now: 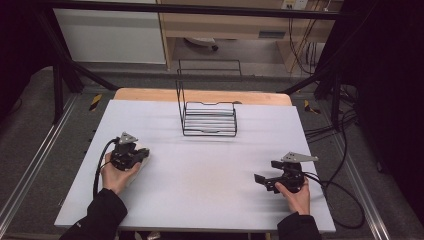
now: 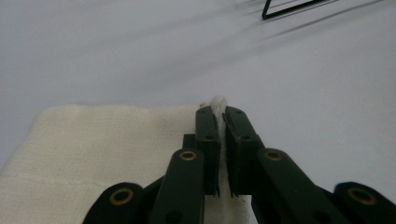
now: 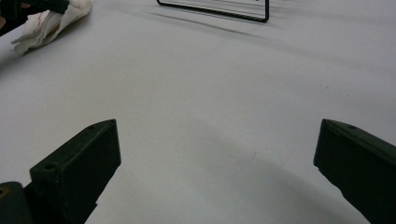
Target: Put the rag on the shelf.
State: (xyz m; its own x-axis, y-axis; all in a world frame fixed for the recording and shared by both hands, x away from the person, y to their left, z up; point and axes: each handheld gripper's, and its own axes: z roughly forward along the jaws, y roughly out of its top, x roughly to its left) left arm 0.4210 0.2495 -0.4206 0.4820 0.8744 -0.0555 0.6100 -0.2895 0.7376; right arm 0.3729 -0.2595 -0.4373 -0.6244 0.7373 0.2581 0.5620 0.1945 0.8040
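While the left gripper (image 2: 221,116) pinches a fold of the cream cloth (image 2: 98,149) at the table's (image 1: 210,175) nine o'clock, its jaws are nearly closed. Over at four o'clock, the right gripper (image 1: 265,181) rests wide open — nothing between its jaws.

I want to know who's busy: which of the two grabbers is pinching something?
The left gripper: its jaws are shut on the cream cloth. The right gripper has wide-open jaws with nothing between them.

Cloth (image 1: 141,156) left of rack (image 1: 209,118), on table (image 1: 200,175)
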